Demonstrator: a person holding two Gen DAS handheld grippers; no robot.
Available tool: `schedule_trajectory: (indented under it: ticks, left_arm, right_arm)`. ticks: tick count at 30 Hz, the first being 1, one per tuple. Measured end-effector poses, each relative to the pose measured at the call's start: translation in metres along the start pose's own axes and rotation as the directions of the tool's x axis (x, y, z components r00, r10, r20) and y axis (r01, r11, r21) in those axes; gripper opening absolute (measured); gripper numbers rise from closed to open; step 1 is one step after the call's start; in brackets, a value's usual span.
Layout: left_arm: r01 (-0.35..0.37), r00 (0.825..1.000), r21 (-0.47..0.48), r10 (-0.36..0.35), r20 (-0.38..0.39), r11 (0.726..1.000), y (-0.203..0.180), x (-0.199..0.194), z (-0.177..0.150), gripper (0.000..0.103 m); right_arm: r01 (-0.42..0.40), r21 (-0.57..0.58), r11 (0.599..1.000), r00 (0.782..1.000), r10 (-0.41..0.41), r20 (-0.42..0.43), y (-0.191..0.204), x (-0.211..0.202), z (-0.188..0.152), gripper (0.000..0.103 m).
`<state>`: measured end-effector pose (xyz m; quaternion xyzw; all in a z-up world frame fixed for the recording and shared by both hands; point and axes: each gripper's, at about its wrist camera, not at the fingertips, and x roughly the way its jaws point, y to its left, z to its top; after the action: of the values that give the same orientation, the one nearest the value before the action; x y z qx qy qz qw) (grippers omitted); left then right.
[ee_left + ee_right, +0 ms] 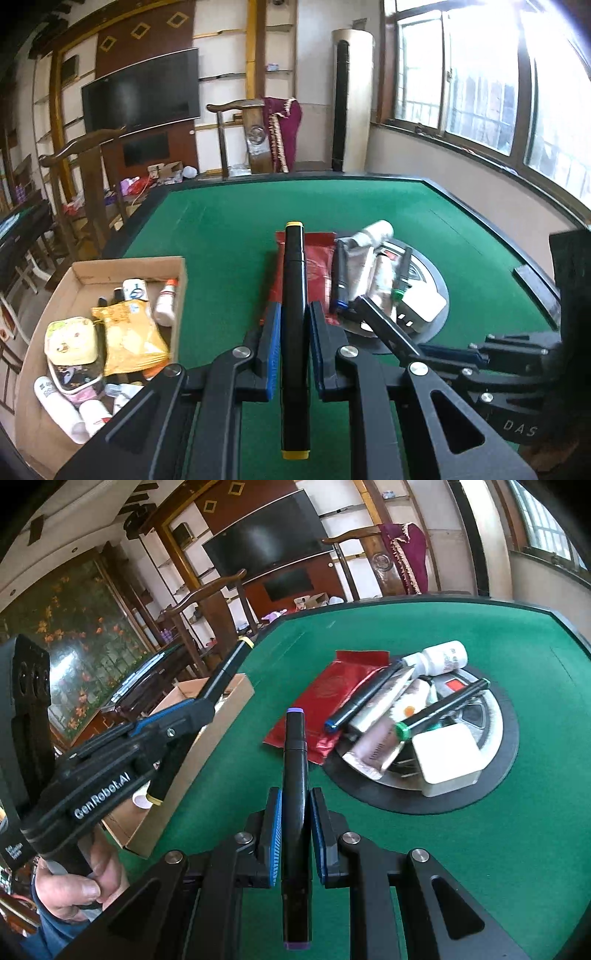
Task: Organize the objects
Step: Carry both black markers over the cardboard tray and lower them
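1. Left wrist view: my left gripper (294, 325) is clamped on a black marker with yellow caps (294, 295), its blue pads pressed against the barrel on both sides; the marker is in the air above the green surface (229, 229)
2. Same view: the cardboard box (177, 295) sits to the left on the surface, holding a yellow snack packet (127, 332), small white bottles and other packets
3. Same view: ahead lies a red packet (319, 273) and, just right of it, a pile on the round black disc (441, 295): a blue-capped marker (340, 280), a green-capped marker (400, 277), a white bottle (376, 230) and a white block (423, 308)
4. Right wrist view: my right gripper (295, 834) is closed tight on a black marker with purple caps (295, 782), lifted clear of the surface (461, 849)
5. Same view: the left gripper (192, 707) with its yellow-capped marker (231, 661) shows over the box (207, 738), a hand (74, 882) on its handle
6. Same view: the pile lies well ahead on the right, the red packet (328, 698) partly under it
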<state>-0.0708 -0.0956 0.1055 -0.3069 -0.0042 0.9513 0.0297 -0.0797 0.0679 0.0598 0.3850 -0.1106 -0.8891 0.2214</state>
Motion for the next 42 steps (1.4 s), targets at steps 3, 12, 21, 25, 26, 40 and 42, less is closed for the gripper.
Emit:
schedule_trajectory:
  ticks: [3,12,21,25,26,40,42]
  left_arm:
    - [-0.009,1.0,-0.025,0.01,0.012,1.0,0.013,-0.006,0.001,0.014]
    - [-0.04,0.999,-0.093,0.043,0.024,0.995,0.05,-0.015,0.005,0.014]
    - [-0.081,0.996,-0.185,0.085,0.016,0.979,0.098,-0.025,0.006,0.014]
    - [-0.1,0.994,-0.227,0.107,0.021,0.969,0.123,-0.032,0.004,0.015]
    - [-0.108,0.993,-0.236,0.116,0.02,0.966,0.129,-0.033,0.004,0.015]
    - [-0.225,0.974,-0.333,0.208,-0.086,0.916,0.21,-0.037,-0.018,0.015]
    - [-0.229,0.973,-0.332,0.209,-0.095,0.915,0.212,-0.036,-0.019,0.015]
  right_arm:
    - [-0.014,0.001,1.0,1.0,0.014,-0.008,0.007,0.006,0.002,0.017]
    - [-0.062,-0.037,0.997,0.998,0.061,-0.027,0.047,0.03,0.016,0.017]
    - [-0.124,-0.068,0.99,0.991,0.12,-0.067,0.095,0.07,0.034,0.017]
    - [-0.154,-0.075,0.985,0.986,0.148,-0.081,0.115,0.085,0.039,0.017]
    - [-0.163,-0.073,0.984,0.984,0.157,-0.083,0.12,0.088,0.04,0.017]
    - [-0.243,-0.037,0.969,0.955,0.233,-0.184,0.162,0.143,0.024,0.017]
    - [-0.248,-0.043,0.968,0.952,0.235,-0.196,0.166,0.146,0.02,0.017]
